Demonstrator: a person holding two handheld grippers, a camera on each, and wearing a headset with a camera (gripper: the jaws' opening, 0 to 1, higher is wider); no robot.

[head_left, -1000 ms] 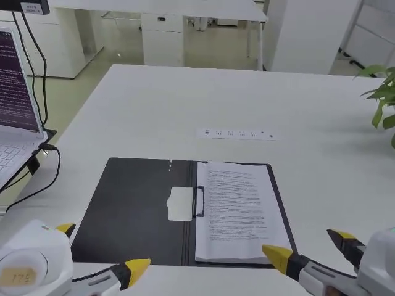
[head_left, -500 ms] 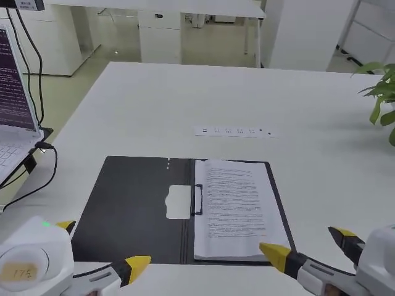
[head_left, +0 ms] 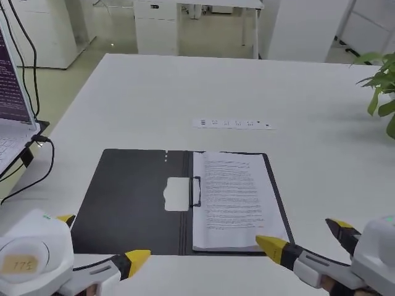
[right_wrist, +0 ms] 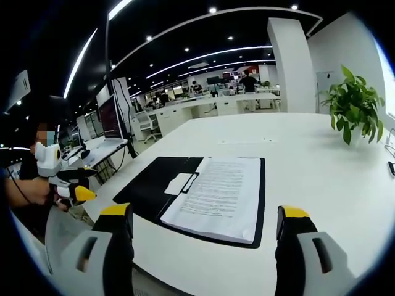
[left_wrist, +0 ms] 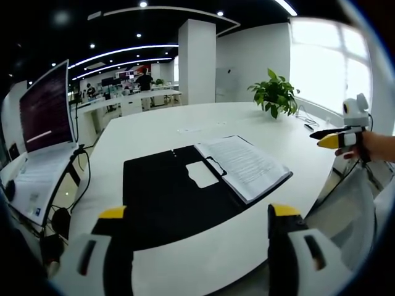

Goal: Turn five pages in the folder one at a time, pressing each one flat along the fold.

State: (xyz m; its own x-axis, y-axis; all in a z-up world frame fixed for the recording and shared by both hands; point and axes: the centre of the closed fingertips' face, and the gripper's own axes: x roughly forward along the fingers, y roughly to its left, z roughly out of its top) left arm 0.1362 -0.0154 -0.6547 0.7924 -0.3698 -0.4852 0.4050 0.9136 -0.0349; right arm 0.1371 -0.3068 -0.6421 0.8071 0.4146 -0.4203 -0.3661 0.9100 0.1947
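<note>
both left gripper [head_left: 102, 238] and right gripper [head_left: 302, 234] spread, empty; black folder [head_left: 129, 197] flat, printed pages [head_left: 233, 197] right

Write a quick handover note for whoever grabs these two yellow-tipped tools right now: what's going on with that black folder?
Left gripper: open, empty, hovering by the folder's near left corner.
Right gripper: open, empty, hovering by its near right corner.
Folder: lies open and flat on the white table. The stack of pages sits on its right half. The left half is bare apart from a small white patch beside the clip.
Done: no page appears turned.
Left: seemingly all five turns, each pressed flat along the fold.
</note>
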